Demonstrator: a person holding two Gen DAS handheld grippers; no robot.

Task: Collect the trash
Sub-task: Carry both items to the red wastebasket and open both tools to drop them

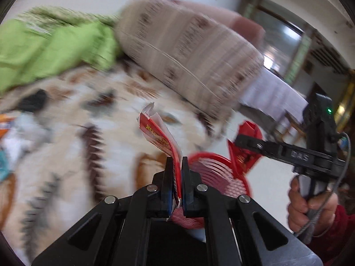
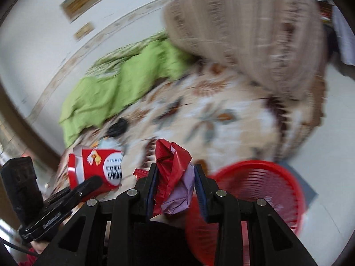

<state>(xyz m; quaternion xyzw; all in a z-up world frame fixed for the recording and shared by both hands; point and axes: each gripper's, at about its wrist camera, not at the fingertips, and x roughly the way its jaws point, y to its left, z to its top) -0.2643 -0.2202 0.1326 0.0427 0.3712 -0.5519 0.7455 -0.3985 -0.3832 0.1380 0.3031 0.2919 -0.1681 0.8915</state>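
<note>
Left gripper (image 1: 176,177) pinches a flat red-and-white snack wrapper (image 1: 160,136) edge-on, long axis running up and away from the jaws. Right gripper (image 2: 175,185) clamps a crumpled red-and-lilac paper wad (image 2: 174,177), bulk upward. Both over the floral bedspread (image 2: 221,115), just beside the red slatted plastic basket (image 2: 261,190).
</note>
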